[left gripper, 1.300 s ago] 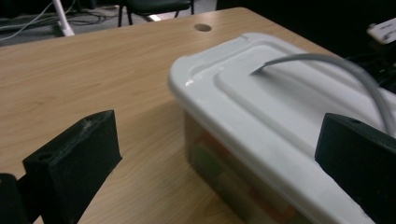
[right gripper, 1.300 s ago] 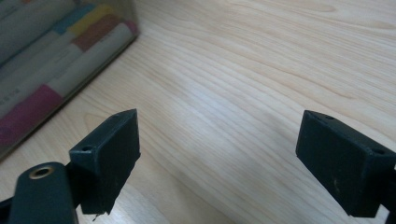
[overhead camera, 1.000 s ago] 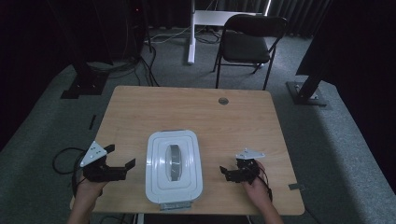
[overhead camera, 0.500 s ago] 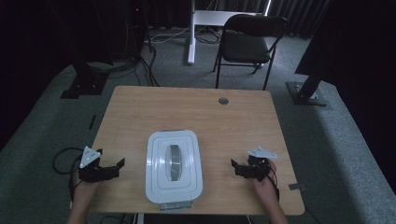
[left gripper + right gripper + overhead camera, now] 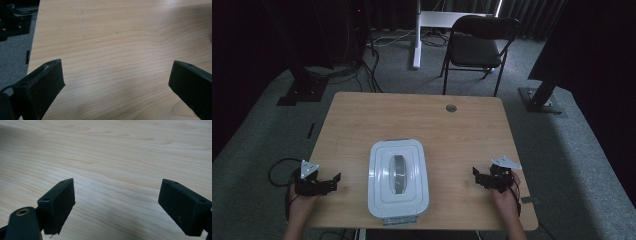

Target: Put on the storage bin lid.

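The left tool (image 5: 334,181) has drawn back over the last second to the counter's (image 5: 412,117) left front edge, jaws spread wide and empty over bare wood. The box (image 5: 398,178), a white lidded container with a grey handle in its lid, sits unmoved at centre front, between the two tools and well apart from each. The right tool (image 5: 478,175) has likewise retreated toward the right front, jaws apart and empty. Judged from this, both tools have backed off to resting positions; the lid is on, and no grasp on the box is under way.
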A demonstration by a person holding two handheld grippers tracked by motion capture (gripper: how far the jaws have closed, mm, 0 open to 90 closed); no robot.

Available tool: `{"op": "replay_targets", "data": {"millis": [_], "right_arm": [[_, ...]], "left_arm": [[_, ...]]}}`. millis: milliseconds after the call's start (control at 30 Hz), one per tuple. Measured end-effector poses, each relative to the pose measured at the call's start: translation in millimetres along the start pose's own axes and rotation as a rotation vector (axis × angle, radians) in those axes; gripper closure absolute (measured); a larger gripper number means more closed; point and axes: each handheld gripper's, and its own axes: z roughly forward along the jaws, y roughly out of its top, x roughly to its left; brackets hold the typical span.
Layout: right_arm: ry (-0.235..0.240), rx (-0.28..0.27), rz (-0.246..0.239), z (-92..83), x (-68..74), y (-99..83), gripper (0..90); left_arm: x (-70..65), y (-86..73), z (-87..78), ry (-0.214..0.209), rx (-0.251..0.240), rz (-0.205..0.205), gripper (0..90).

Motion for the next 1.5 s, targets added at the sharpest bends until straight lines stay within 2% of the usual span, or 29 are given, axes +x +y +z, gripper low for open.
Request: {"op": "replay_targets", "data": {"millis": [33, 133, 267, 300, 367, 533, 633, 667, 733, 867, 1000, 1167, 1267, 1367, 1433, 1467, 1500], "right_arm": [[-0.036, 0.004, 0.012, -0.9, -4.8, -1.3, 13.4], [-0.072, 0.010, 0.041, -2.4, -11.9, -3.9, 13.4], [-0.094, 0.017, 0.052, -3.3, -16.2, -5.9, 13.5], [-0.137, 0.021, 0.083, -4.2, -22.4, -10.0, 13.5], [-0.176, 0.027, 0.087, -3.9, -24.6, -12.6, 13.5], [-0.202, 0.055, 0.096, -1.6, -28.6, -16.1, 13.5], [-0.219, 0.065, 0.114, -1.0, -31.1, -17.7, 13.5], [-0.237, 0.075, 0.147, -0.3, -34.4, -20.0, 13.5], [-0.252, 0.082, 0.184, 0.6, -37.8, -22.4, 13.5], [-0.274, 0.098, 0.197, 2.1, -41.4, -24.6, 13.5], [-0.275, 0.110, 0.199, 4.6, -42.0, -26.4, 13.3], [-0.274, 0.111, 0.200, 5.0, -42.2, -26.2, 12.9], [-0.274, 0.112, 0.200, 5.2, -42.3, -26.2, 12.8], [-0.273, 0.113, 0.201, 5.3, -42.3, -26.0, 12.5], [-0.273, 0.113, 0.200, 5.4, -42.4, -26.0, 12.5], [-0.272, 0.113, 0.200, 5.5, -42.4, -26.0, 12.4], [-0.272, 0.113, 0.200, 5.5, -42.4, -26.0, 12.4]], "left_arm": [[1.0, -1.4, 0.6, 0.012, 0.011, -0.004, 0.5], [2.3, -3.9, 1.0, 0.032, 0.028, -0.009, 0.5], [3.2, -4.6, 0.9, 0.034, 0.031, -0.012, 0.6], [6.6, -6.7, -0.3, 0.050, 0.042, -0.032, 0.5], [8.2, -8.3, -0.6, 0.065, 0.048, -0.044, 0.5], [10.2, -12.8, -1.2, 0.106, 0.072, -0.062, 0.5], [9.7, -14.3, -1.0, 0.123, 0.080, -0.053, 0.5], [9.3, -15.4, -0.4, 0.134, 0.088, -0.059, 0.6], [9.5, -16.4, 0.6, 0.147, 0.096, -0.062, 0.5], [9.8, -18.0, 2.6, 0.167, 0.109, -0.068, 0.6], [10.8, -18.3, 3.8, 0.174, 0.112, -0.075, 0.5], [10.7, -18.2, 6.0, 0.180, 0.138, -0.071, 0.6], [11.0, -17.7, 6.8, 0.173, 0.145, -0.092, 0.6], [12.1, -17.6, 7.8, 0.158, 0.155, -0.131, 0.6], [12.1, -17.6, 7.8, 0.158, 0.155, -0.131, 0.6], [13.1, -17.3, 8.6, 0.157, 0.159, -0.152, 0.6], [13.1, -17.0, 9.0, 0.157, 0.159, -0.152, 0.6]]}}
